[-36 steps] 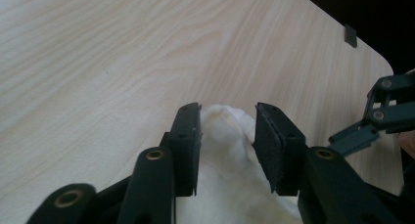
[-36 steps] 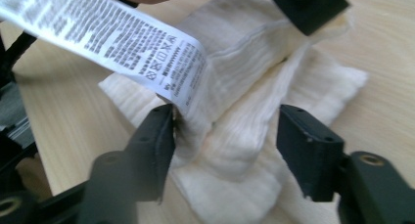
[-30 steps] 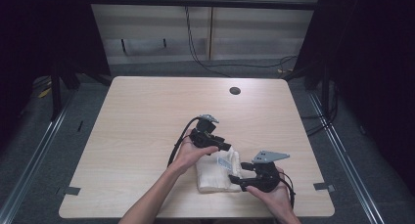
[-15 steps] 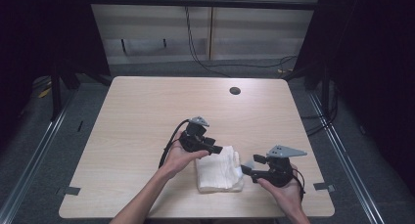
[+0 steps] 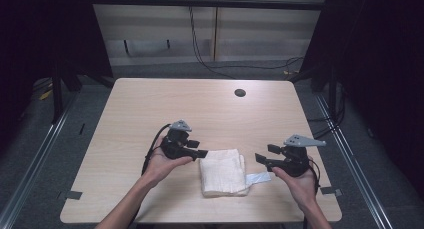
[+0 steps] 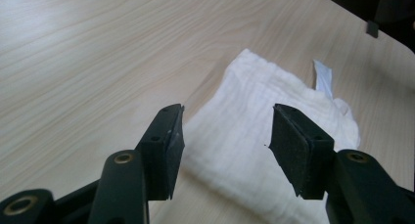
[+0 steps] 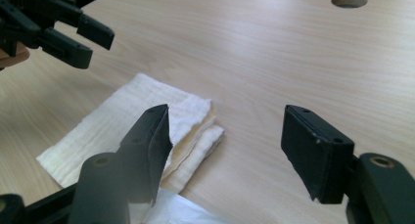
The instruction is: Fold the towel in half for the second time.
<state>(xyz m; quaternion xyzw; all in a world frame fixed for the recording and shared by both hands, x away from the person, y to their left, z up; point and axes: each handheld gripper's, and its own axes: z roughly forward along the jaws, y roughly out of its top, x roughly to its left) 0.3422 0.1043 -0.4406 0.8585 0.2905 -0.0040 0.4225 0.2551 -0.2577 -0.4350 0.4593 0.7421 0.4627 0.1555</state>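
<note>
Fingers (image 6: 166, 150) apart beside unmarked cloth (image 5: 222, 172)

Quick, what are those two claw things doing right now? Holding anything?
Left gripper: open, holding nothing, beside the folded white cloth.
Right gripper: open, holding nothing.

A recording lab or test studio: a bare light-wood table (image 5: 150, 109) with a round cable hole (image 5: 240, 93) at about one o'clock is standing on grey carpet (image 5: 60, 139). Black curtains (image 5: 45, 34) are hanging at nine and three o'clock, closing in the station. At twelve o'clock, cables (image 5: 200, 44) are trailing down a pale panelled wall (image 5: 260, 39) from a socket, and metal floor rails (image 5: 30, 164) are running along both sides.
</note>
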